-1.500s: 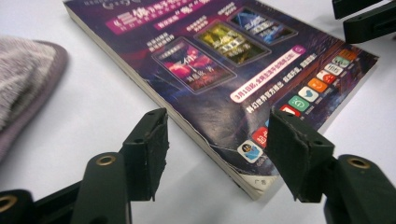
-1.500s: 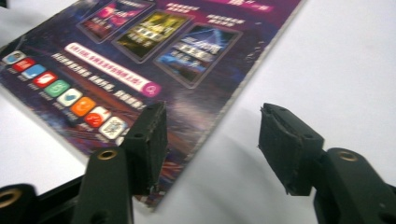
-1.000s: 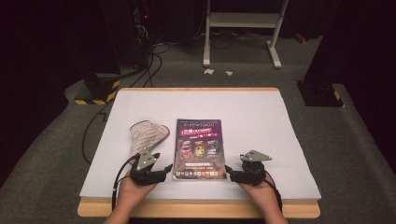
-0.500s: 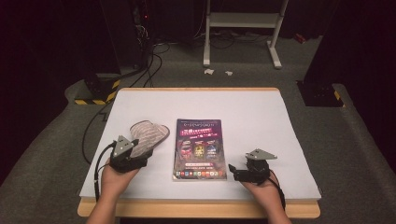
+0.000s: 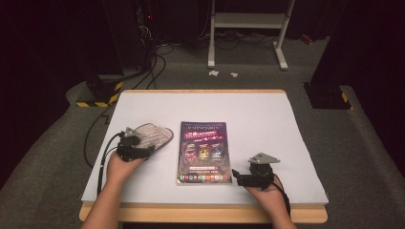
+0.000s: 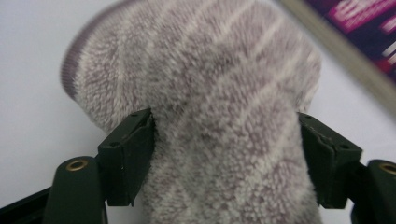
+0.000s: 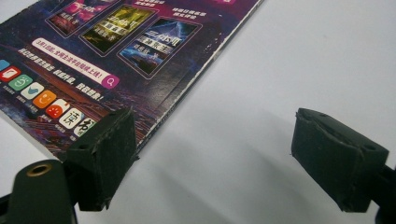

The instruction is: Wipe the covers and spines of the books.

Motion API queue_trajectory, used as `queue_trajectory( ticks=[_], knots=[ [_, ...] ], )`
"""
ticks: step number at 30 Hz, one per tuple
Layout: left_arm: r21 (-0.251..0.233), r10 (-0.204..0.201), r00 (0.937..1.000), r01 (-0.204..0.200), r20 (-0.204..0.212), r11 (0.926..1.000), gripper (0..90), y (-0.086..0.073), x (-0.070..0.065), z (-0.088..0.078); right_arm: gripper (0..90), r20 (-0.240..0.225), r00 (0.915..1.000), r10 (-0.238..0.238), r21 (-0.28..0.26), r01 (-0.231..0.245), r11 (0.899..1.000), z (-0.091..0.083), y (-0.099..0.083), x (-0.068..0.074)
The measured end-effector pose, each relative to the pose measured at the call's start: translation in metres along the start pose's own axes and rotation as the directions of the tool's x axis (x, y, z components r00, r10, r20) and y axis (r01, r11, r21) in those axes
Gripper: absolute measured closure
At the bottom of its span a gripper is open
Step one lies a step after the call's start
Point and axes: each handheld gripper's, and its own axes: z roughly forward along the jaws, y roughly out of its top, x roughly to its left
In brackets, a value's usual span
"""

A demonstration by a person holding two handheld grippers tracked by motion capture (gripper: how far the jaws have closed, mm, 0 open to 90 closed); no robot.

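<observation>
A fluffy grey-and-white striped sock point(image 5: 156, 135) lies on the white tabletop point(image 5: 267, 124), left of a purple magazine point(image 5: 203, 152). My left gripper point(image 5: 144, 146) is at the sock's near end. In the left gripper view the sock point(image 6: 219, 116) fills the gap between the jaws of that gripper point(image 6: 226, 135) and its pile brushes both pads. The jaws have just been opening and stand wide, not squeezing. My right gripper point(image 5: 237, 177) rests open beside the magazine's near right corner. In the right gripper view the magazine point(image 7: 116, 56) lies by the left fingertip point(image 7: 105, 149), with bare table between the jaws.
The table's wooden front edge point(image 5: 205, 213) runs just under both wrists. A black cable point(image 5: 95, 138) trails off the left side. Beyond the table stand a white metal frame point(image 5: 248, 28) and a yellow-and-black striped block point(image 5: 98, 95) on the grey floor.
My left gripper has moved left and away from the magazine's near corner onto the sock, and its jaws now straddle it. The right gripper has stayed in place.
</observation>
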Motion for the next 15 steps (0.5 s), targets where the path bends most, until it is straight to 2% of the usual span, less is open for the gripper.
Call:
queue_trajectory(
  ticks=[1,2,3,5,6,10,12,15],
  knots=[
    [0.0,0.0,1.0,0.0,0.0,1.0,31.8,0.0,0.0,0.0,14.1,0.0,1.0,0.0,0.0,0.0,1.0,0.0,0.0,0.0],
    [-0.011,0.013,0.9997,-0.013,-0.019,0.9999,35.5,-0.002,-0.001,0.0,14.1,0.001,1.0,-0.001,0.002,0.001,1.0,0.0,0.0,0.0],
    [-0.011,0.026,0.9991,-0.026,-0.033,0.9996,35.5,-0.003,-0.002,0.0,14.1,0.001,1.0,-0.001,0.002,0.001,1.0,0.0,0.0,0.0],
    [-0.014,0.04,0.9984,-0.04,-0.04,0.9991,44.4,-0.004,-0.003,0.0,14.2,0.002,1.0,-0.003,0.003,0.003,1.0,0.0,-0.001,0.0],
    [-0.02,0.059,0.9971,-0.06,-0.049,0.998,47.5,-0.006,-0.004,-0.001,14.4,0.004,1.0,-0.002,0.008,0.002,1.0,0.001,-0.001,0.001],
    [-0.036,0.057,0.9971,-0.059,-0.049,0.9976,60.6,-0.008,-0.006,-0.002,14.7,0.007,1.0,-0.007,0.009,0.007,1.0,0.002,-0.001,0.002],
    [-0.057,0.075,0.9952,-0.079,-0.063,0.9952,64.2,-0.011,-0.01,-0.003,14.9,0.006,1.0,-0.006,0.005,0.006,1.0,0.001,-0.001,0.001],
    [-0.07,0.078,0.9946,-0.082,-0.069,0.9942,66.2,-0.013,-0.011,-0.004,15.0,0.006,1.0,-0.004,0.002,0.004,1.0,0.001,-0.001,0.001]
  ],
)
